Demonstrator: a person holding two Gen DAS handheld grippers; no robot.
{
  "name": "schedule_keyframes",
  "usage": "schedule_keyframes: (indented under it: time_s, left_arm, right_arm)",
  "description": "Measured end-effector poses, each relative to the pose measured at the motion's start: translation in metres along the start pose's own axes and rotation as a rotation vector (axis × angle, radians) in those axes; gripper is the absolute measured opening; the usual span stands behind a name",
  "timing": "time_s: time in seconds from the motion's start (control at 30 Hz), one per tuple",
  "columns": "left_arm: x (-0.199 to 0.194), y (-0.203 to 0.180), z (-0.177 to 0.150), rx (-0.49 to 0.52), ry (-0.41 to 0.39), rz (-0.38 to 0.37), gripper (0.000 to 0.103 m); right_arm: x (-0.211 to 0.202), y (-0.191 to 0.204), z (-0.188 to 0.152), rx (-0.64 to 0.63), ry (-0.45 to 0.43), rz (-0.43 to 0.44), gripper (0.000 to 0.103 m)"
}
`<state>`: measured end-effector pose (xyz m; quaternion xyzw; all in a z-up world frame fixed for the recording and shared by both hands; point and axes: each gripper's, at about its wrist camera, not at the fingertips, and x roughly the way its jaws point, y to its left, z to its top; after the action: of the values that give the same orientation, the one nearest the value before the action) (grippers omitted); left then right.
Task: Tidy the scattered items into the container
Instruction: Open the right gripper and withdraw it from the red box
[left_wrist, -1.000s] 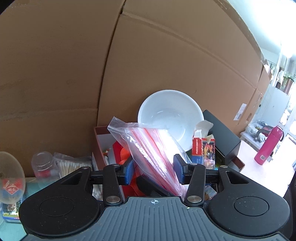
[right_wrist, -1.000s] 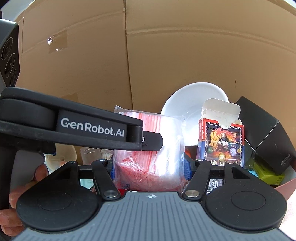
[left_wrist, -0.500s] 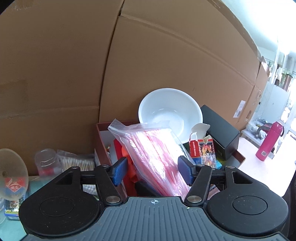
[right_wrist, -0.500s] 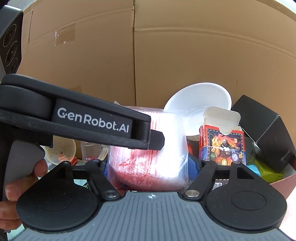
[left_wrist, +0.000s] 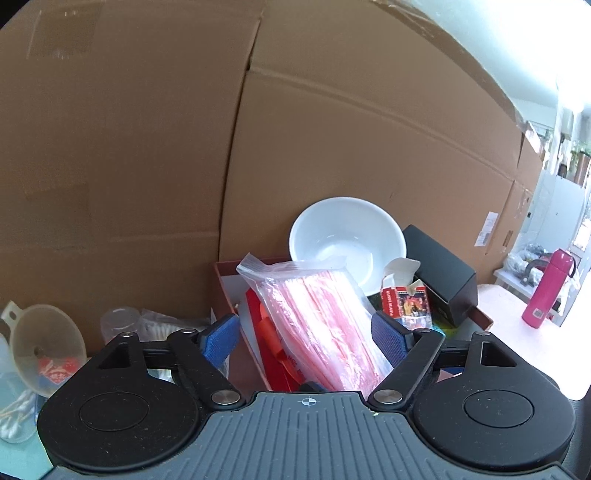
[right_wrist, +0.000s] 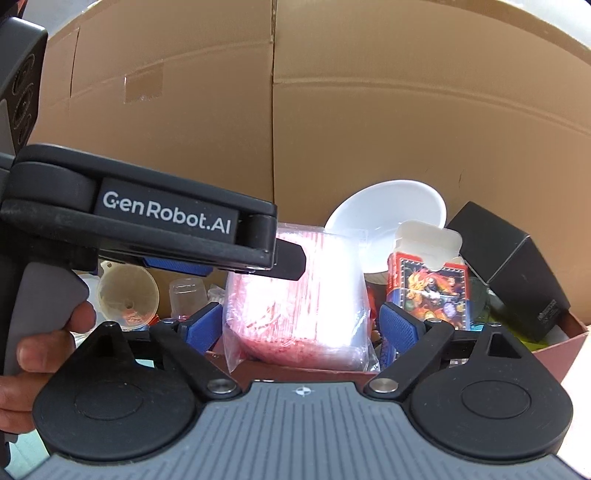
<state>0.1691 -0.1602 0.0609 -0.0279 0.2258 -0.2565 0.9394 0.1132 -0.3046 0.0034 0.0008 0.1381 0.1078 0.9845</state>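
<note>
Now both your left claw (left_wrist: 306, 338) and right claw (right_wrist: 301, 326) are opening around the bag of straws (left_wrist: 321, 325), their pads clear of it, in the box (left_wrist: 226, 284).

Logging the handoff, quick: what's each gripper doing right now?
Left gripper: jaws opening, pads clear of the clear plastic bag of red straws between them.
Right gripper: jaws opening, same bag between, not gripped.

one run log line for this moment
step: release | straw bag: in box | left gripper: opening, clear | right gripper: opening, clear
</note>
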Motion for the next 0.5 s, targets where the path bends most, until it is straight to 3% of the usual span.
schedule_keyframes:
  time_s: [0.1,0.33,0.5]
  left_arm:
    - [-0.009,-0.007,0.000,0.025,-0.018,0.000,0.088]
    - [-0.028,-0.020,0.002,0.044,-0.035,-0.024,0.088]
    - [-0.042,-0.028,-0.006,0.055,-0.046,-0.014,0.095]
  right_arm:
    - [-0.014,-0.003,-0.001,0.008,-0.012,-0.010,0.091]
    - [-0.018,0.007,0.016,0.000,-0.015,-0.001,0.077]
    - [-0.032,0.012,0.019,-0.003,-0.024,0.019,0.071]
